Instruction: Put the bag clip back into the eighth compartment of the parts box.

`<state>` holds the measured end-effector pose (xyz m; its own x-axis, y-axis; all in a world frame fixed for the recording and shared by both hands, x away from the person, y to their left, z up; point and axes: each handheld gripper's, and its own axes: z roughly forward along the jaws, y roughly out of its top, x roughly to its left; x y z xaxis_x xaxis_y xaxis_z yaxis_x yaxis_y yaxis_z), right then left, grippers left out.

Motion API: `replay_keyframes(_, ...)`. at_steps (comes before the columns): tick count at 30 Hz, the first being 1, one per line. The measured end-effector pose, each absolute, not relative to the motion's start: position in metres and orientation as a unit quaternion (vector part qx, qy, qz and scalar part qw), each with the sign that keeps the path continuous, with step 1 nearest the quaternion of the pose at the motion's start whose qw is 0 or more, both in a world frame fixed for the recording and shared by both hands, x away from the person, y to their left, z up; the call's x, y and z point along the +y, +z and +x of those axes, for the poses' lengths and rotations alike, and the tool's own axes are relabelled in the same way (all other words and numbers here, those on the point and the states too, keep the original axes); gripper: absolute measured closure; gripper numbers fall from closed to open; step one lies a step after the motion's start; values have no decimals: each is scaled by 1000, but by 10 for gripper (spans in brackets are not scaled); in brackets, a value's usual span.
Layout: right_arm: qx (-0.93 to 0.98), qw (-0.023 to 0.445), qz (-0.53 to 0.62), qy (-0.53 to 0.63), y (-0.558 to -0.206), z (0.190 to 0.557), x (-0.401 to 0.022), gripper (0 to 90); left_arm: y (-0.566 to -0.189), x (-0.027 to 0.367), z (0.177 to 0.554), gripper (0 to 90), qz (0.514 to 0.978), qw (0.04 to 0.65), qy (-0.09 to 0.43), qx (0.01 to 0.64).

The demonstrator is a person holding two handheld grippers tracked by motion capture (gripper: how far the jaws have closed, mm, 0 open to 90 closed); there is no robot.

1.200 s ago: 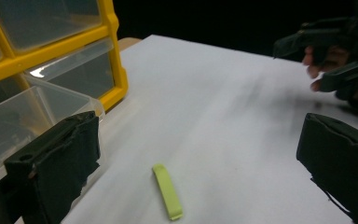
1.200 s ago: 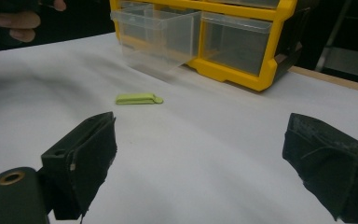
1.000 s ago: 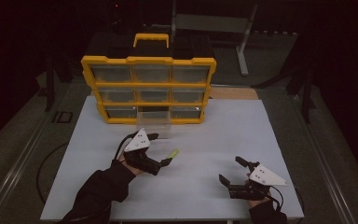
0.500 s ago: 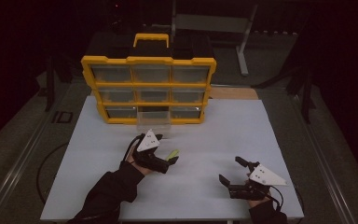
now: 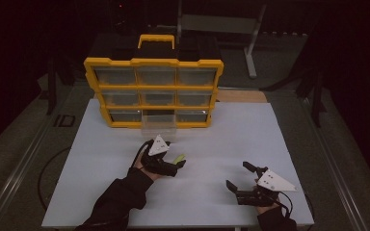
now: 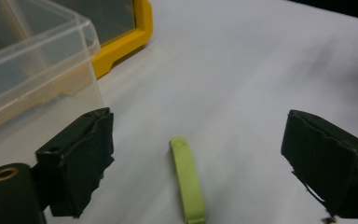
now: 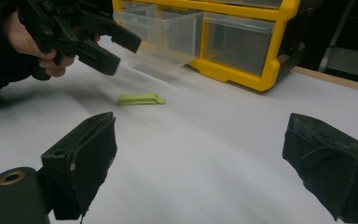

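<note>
Your right claw (image 7: 200,163) stands with its two black jaws wide apart over the white bench (image 7: 223,154), nothing between them. Ahead lies a flat green strip (image 7: 141,99) on the bench, apart from everything else. Above and left of it, your left claw (image 7: 114,49) is held in a hand (image 7: 32,44), jaws parted, tips above the strip and not touching it. Beyond sits a yellow organiser (image 7: 261,70) with one clear drawer (image 7: 163,35) pulled out toward you.
</note>
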<state>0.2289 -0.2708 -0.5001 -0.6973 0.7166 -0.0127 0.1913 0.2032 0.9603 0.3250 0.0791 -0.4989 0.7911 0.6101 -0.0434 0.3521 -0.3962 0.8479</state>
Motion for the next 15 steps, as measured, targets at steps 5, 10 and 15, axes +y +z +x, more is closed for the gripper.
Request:
replay_keyframes(5,738,238,307,551,-500,229,-271,98,-502,76,326,150,832,445,138,302)
replay_keyframes(10,738,237,307,552,-500,229,-271,98,-506,75,328,171,836,432,130,313)
replay_keyframes(15,739,235,307,552,-501,229,-270,98,-508,72,328,224,845,419,121,309)
